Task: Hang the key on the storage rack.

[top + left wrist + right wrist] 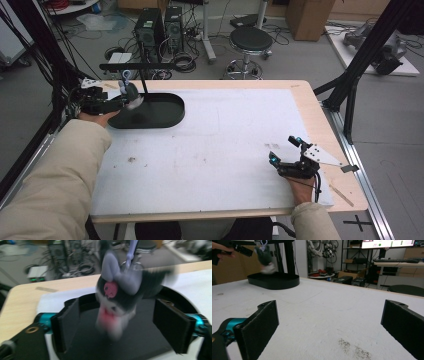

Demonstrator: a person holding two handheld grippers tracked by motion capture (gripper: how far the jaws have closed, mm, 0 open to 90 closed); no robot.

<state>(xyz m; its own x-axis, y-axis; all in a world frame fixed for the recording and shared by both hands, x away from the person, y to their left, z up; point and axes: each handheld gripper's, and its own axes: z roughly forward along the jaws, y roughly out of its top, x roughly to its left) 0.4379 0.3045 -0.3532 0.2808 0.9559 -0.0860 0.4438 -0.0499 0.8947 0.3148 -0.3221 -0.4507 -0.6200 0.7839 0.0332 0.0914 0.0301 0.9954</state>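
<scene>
Table (310,107): a pale wooden top; both grippers work above it, the left gripper at its far left corner and the right gripper near its right front edge.
White mat (225,135): covers most of the table and lies right under the right gripper's jaws, with a dark smudge (354,350) on it between and just ahead of them.
Black stand (150,112): an oval black base with a thin post and a crossbar; the base spreads under and beyond the left gripper's jaws, well apart from the right gripper's.
Left gripper (123,325): held level over the near end of the stand's base, jaws standing wide apart, pads clear of everything and gripping nothing.
Right gripper (329,325): low over the mat, jaws spread wide with bare mat between them, holding nothing.
Plush toy (117,297): a small grey and white soft toy with a pink patch, blurred; it hangs by a pale purple loop (131,252) from the stand's crossbar, in the gap between the left gripper's jaws and a little beyond them, touching neither pad. From the right gripper it sits far ahead and to the left of the jaws (265,258).
</scene>
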